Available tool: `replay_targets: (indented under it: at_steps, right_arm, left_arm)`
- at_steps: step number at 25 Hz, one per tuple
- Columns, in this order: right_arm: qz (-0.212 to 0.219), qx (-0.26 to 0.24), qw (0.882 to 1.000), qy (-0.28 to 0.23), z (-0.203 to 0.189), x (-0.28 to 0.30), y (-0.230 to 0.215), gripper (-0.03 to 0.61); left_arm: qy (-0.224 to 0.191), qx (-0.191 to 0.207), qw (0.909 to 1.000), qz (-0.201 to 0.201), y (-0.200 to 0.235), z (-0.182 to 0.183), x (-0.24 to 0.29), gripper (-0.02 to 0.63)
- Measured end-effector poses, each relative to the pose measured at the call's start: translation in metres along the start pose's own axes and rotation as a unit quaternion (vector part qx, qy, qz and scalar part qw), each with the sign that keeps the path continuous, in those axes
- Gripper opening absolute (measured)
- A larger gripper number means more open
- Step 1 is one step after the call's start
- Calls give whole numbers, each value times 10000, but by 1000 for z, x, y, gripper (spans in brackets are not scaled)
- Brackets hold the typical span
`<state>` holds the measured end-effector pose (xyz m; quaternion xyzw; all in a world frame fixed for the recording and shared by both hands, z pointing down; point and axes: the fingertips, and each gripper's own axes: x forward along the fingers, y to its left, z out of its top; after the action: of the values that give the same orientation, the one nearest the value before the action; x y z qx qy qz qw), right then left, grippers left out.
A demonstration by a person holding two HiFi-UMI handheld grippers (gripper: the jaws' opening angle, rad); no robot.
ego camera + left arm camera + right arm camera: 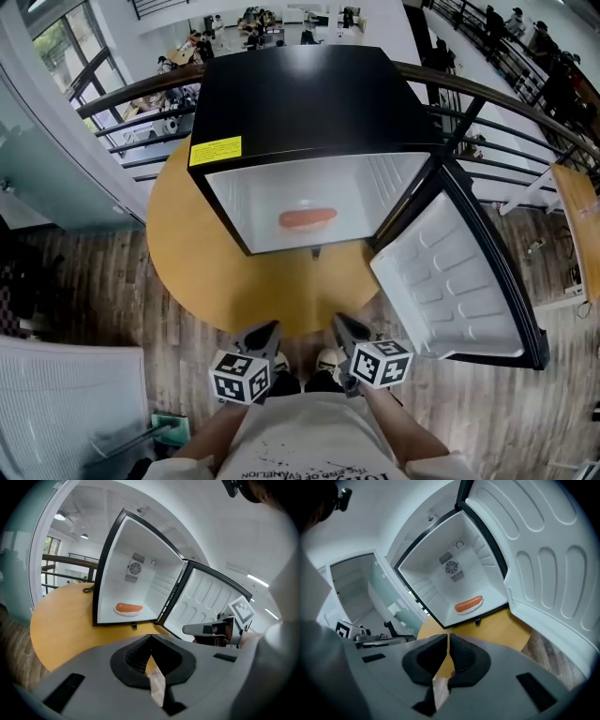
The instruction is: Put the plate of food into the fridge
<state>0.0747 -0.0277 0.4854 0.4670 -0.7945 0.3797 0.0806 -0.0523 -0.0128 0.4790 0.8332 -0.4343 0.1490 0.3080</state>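
A white plate with a sausage (307, 219) lies on the floor of the open black fridge (291, 94), which stands on a round yellow table (187, 262). In the left gripper view the plate (128, 608) sits low inside the white interior. The right gripper view shows the plate (468, 604) near the front sill. My left gripper (265, 330) and right gripper (345, 323) are held close to my body, short of the table's near edge. Both are shut and hold nothing. Each points toward the fridge opening.
The fridge door (450, 281) stands swung wide to the right, its white inner liner facing up. A curved railing (525, 103) runs behind the table. Wooden flooring (122, 281) surrounds the table, and a white panel (66, 403) lies at lower left.
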Motion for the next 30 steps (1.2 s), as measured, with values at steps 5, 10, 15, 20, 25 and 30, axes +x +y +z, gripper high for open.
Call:
replay_targets:
  at_steps: [5, 10, 15, 20, 25, 30]
  right_arm:
    - [-115, -426, 9990, 53, -12, -3, 7, 35]
    - [-143, -644, 9978, 17, -7, -3, 8, 35]
    - [-136, -707, 9974, -28, -4, -2, 11, 35]
    - [-141, -805, 9967, -24, -2, -2, 11, 35]
    - [-258, -1006, 9946, 52, 0, -1, 9, 26]
    - [-295, -1050, 9940, 59, 1, 0, 7, 26]
  left_arm:
    - [-37, 53, 9999, 116, 3, 0, -2, 23]
    - [-59, 140, 9999, 65, -7, 0, 1, 23]
    - [-74, 147, 9998, 77, -11, -2, 3, 23]
    - [-102, 188, 9997, 87, -13, 2, 7, 23]
    - [-106, 208, 9997, 101, -12, 4, 9, 23]
    - [-107, 179, 9997, 90, -11, 3, 10, 23]
